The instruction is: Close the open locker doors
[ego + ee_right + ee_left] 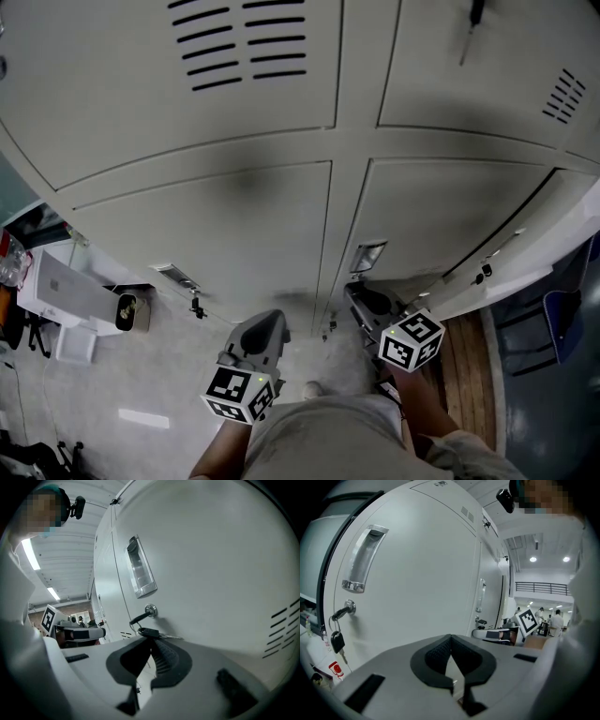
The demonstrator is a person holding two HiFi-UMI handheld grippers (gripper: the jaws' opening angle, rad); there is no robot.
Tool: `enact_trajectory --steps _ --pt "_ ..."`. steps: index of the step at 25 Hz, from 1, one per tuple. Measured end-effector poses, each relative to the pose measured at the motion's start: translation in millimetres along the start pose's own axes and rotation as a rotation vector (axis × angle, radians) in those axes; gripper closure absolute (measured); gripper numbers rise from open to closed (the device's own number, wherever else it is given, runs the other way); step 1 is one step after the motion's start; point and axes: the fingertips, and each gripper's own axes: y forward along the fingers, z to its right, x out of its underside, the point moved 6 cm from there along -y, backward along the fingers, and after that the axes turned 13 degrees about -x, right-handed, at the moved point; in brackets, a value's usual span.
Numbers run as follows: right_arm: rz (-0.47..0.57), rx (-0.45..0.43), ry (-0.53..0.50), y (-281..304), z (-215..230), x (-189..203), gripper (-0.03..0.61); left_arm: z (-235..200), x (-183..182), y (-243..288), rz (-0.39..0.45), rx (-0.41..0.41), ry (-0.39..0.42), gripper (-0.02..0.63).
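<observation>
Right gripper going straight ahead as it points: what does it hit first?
Probably the key hanging from the lock, with the locker door right behind it. The right gripper points just under that lock; depth is unclear.

The locker doors are pale grey metal panels with recessed handles and keyed locks. In the head view the lower left door (206,234) at 9 o'clock and the lower middle door (431,211) at 2 o'clock lie flush and shut. The right door (525,267) at 4 o'clock stands ajar, with a dark gap along its edge.
</observation>
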Motion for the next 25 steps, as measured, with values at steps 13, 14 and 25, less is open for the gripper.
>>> enact_trajectory --steps 13,14,25 --pt "-0.008 0.001 0.003 4 4 2 0.551 -7 3 -1 -0.016 -0.005 -0.004 0.598" --pt "-0.008 0.002 0.003 3 4 2 0.551 -6 3 -2 -0.016 -0.005 -0.004 0.598" --pt "-0.013 -0.01 0.01 -7 -2 7 0.551 5 6 -7 -0.017 -0.008 -0.008 0.598"
